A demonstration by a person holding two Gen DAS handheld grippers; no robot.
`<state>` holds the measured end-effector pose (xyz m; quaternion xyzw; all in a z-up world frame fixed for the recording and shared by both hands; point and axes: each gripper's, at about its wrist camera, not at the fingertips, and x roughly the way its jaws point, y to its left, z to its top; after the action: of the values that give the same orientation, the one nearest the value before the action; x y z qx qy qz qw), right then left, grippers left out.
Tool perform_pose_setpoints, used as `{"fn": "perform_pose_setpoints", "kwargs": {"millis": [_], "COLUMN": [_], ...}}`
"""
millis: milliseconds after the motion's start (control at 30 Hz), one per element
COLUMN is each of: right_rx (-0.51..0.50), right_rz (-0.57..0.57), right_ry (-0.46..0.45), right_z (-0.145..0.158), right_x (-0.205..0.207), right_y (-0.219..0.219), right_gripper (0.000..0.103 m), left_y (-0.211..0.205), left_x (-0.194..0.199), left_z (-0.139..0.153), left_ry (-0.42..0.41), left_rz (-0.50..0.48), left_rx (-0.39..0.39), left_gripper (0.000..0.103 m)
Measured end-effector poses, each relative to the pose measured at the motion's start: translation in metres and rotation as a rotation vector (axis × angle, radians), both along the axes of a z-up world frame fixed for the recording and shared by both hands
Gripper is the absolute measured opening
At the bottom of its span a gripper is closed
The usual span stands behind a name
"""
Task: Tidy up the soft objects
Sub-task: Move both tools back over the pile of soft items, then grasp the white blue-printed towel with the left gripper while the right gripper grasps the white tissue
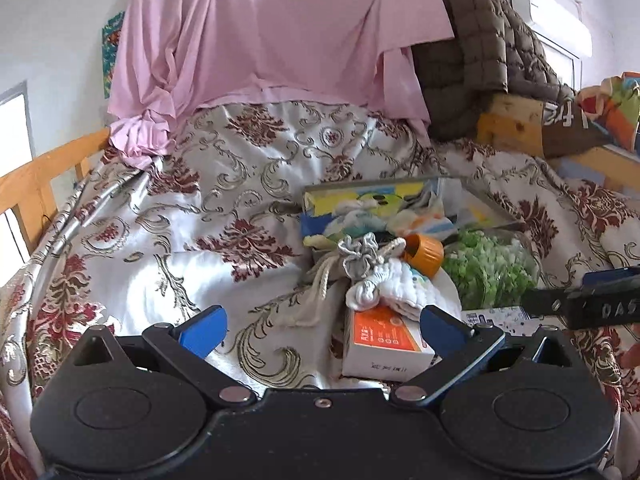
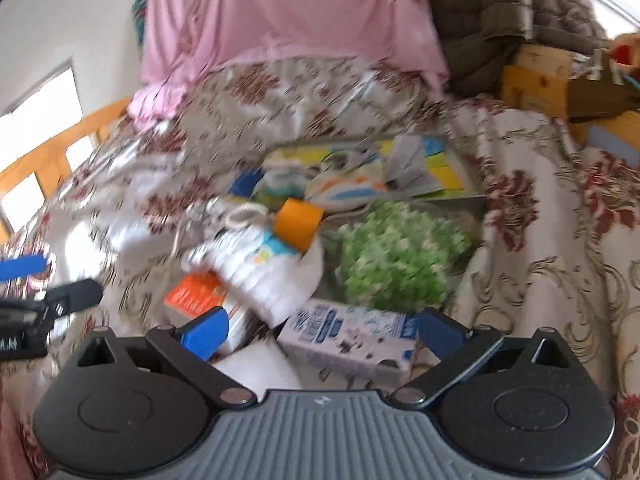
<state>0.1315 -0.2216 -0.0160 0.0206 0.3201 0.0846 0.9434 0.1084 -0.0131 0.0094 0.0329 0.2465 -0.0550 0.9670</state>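
— Since both grippers stand wide and empty, which soft thing looks easiest?

— The white cloth (image 1: 394,286), rolled up on the orange box (image 1: 384,340), just ahead of the left gripper (image 1: 322,330). It looks light and limp, so pinch the bunched knot end.

— And the right gripper (image 2: 322,330)?

— It hangs over the blue-printed carton (image 2: 352,334), near the green bunch (image 2: 396,260), likely springy.

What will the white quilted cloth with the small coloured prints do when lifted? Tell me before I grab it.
The white quilted cloth will probably sag and unfold, since it lies crumpled in soft folds. It looks light for its bulk. It rests partly on the orange and white carton and against the orange plastic cap, so lifting it may nudge either one.
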Motion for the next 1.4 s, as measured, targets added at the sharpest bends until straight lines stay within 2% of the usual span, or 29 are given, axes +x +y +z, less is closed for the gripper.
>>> {"fn": "perform_pose_setpoints", "kwargs": {"millis": [133,267,333,533,633,800,900,1033,1233,1400], "right_rx": [-0.028,-0.021,-0.019,-0.048,-0.062,-0.064,-0.072,-0.097,-0.108,-0.089], "right_rz": [0.085,0.149,0.161,0.178,0.179,0.181,0.19,0.212,0.209,0.205], "right_ry": [0.063,0.143,0.164,0.182,0.177,0.166,0.157,0.154,0.149,0.151], "right_z": [-0.009,-0.02,-0.024,-0.031,-0.034,-0.037,-0.04,-0.043,-0.044,-0.046], "right_x": [0.006,0.011,0.013,0.017,0.019,0.022,0.023,0.023,0.024,0.026], "right_y": [0.015,0.022,0.025,0.031,0.033,0.034,0.036,0.041,0.042,0.041], "right_gripper": [0.103,0.103,0.103,0.103,0.103,0.103,0.103,0.103,0.103,0.103], "left_y": [-0.001,-0.002,0.001,0.013,0.018,0.03,0.03,0.023,0.008,-0.008], "left_x": [0.007,0.019,0.024,0.034,0.037,0.038,0.049,0.063,0.082,0.1], "left_z": [-0.004,-0.014,-0.018,-0.023,-0.022,-0.021,-0.025,-0.029,-0.032,-0.037], "left_ry": [0.034,0.118,0.154,0.231,0.242,0.243,0.256,0.245,0.262,0.241], "left_rz": [-0.005,0.02,0.033,0.077,0.099,0.14,0.149,0.111,-0.065,-0.137], "left_rx": [0.005,0.047,0.039,-0.045,-0.084,-0.223,-0.254,-0.25,-0.317,-0.294], "left_gripper": [0.102,0.102,0.102,0.102,0.102,0.102,0.102,0.102,0.102,0.102]}}
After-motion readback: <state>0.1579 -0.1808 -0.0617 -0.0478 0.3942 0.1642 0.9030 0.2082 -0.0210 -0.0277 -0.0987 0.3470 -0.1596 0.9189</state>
